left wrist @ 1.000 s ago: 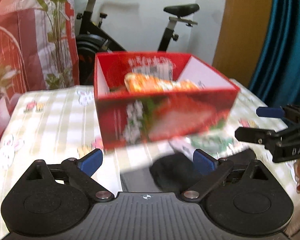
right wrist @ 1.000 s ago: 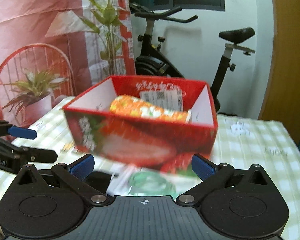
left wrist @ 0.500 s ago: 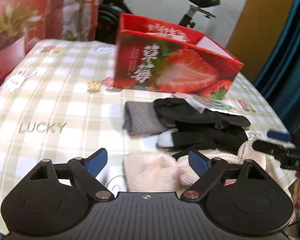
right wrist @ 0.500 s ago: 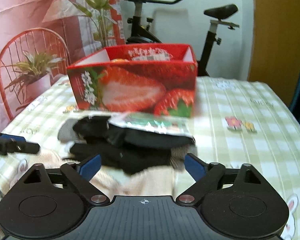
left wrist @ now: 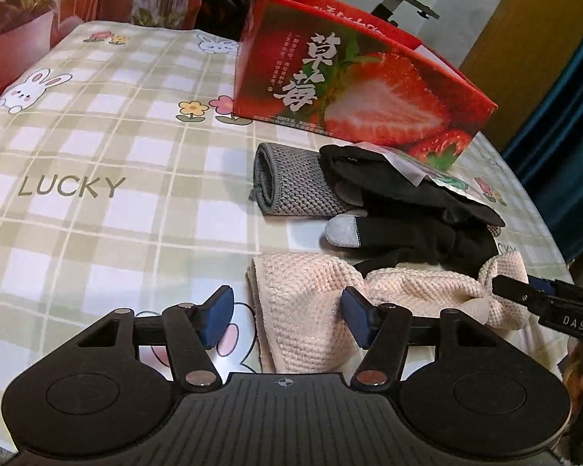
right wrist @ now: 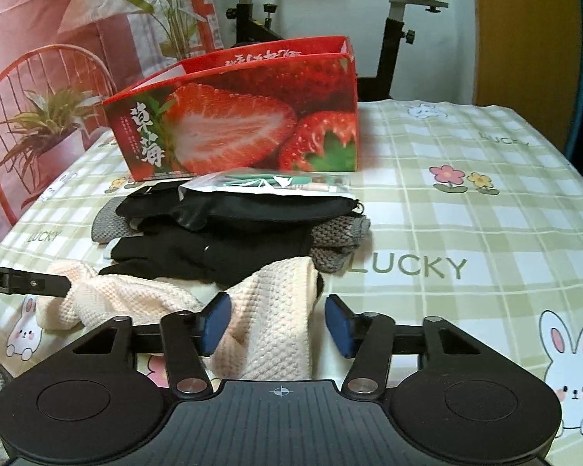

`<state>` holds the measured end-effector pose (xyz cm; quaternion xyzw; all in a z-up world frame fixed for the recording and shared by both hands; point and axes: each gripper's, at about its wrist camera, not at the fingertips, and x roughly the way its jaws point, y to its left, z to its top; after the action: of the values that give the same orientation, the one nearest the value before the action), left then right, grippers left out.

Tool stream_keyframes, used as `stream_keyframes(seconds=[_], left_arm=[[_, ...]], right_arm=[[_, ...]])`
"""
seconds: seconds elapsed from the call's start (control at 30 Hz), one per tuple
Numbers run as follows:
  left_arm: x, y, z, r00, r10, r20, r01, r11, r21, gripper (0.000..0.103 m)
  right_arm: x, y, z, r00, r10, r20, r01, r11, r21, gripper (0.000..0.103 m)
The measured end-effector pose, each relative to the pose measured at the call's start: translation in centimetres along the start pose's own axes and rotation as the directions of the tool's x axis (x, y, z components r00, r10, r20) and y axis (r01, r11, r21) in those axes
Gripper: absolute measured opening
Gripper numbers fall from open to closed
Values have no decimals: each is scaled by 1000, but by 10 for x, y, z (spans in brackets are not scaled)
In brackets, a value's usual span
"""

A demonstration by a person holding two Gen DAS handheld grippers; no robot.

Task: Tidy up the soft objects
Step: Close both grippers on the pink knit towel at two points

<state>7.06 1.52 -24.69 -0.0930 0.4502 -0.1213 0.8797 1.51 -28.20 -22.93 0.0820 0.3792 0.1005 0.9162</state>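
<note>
- Both cams dropped from red strawberry-print cardboard box (left wrist: 353,85) to pile w/in 1 s.
- Left gripper (left wrist: 287,320), right gripper (right wrist: 278,324): jaws spread, straddling pink knitted towel (left wrist: 315,295) ends; nothing held.
- Towel on table, near box; pickup likely next.

A checked tablecloth (right wrist: 466,202) with rabbits and flowers covers the surface. Behind it stand an exercise bike (right wrist: 392,19), a white wall (right wrist: 330,7), a red wire chair (right wrist: 4,89) and potted plants (right wrist: 46,124).

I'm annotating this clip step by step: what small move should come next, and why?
Probably close both grippers on the pink knitted cloth: the left gripper and right gripper are open, each straddling one end of it.
</note>
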Motion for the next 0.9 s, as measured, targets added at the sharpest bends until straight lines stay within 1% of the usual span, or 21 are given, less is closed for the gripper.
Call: stream_keyframes(seconds=[0.07, 0.23, 0.33, 0.4, 0.43, 0.47, 0.5, 0.53, 0.57, 0.63, 0.7, 0.83, 0.9], left_arm=[[1, -1, 0, 1000, -9, 1, 9, 1000, 8, 57], [1, -2, -1, 1000, -25, 1, 25, 1000, 2, 54], [2, 0, 0, 1000, -31, 1, 31, 999, -6, 54], [1, 2, 0, 999, -44, 3, 44, 999, -17, 50], [1, 3, 0, 999, -48, 6, 48, 999, -22, 44], [0, 4, 0, 999, -42, 13, 42, 999, -24, 38], [0, 4, 0, 999, -38, 21, 39, 999, -22, 34], [-2, 3, 1, 999, -40, 28, 41, 999, -20, 27], [-3, 3, 1, 998, -45, 33, 45, 999, -18, 24], [-3, 2, 2, 998, -53, 36, 54, 998, -12, 21], [-1, 1, 1, 998, -54, 25, 54, 999, -8, 21], [5, 5, 1, 998, -63, 2, 63, 998, -29, 25], [6, 6, 0, 998, -69, 1, 69, 997, -36, 25]], right_arm=[[1, 1, 0, 1000, 12, -3, -12, 1000, 3, 44], [0, -1, 0, 1000, 27, -2, -27, 1000, 12, 41], [-3, -1, 0, 1000, 30, 4, -30, 999, 18, 41], [-5, -3, 0, 999, 32, 11, -32, 999, 26, 39], [-7, -4, 1, 999, 33, 15, -33, 999, 32, 37], [-8, -5, 1, 999, 32, 17, -33, 999, 37, 33], [-9, -7, 1, 999, 32, 20, -33, 998, 45, 28], [-9, -8, 0, 999, 34, 21, -35, 998, 52, 25], [-9, -9, 0, 999, 37, 19, -38, 998, 58, 24], [-8, -10, -2, 999, 39, 13, -40, 997, 61, 23], [-6, -10, -2, 999, 42, 3, -42, 997, 68, 23], [-1, -11, -5, 999, 48, -19, -46, 995, 85, 23], [0, -11, -5, 998, 53, -21, -51, 995, 87, 22]])
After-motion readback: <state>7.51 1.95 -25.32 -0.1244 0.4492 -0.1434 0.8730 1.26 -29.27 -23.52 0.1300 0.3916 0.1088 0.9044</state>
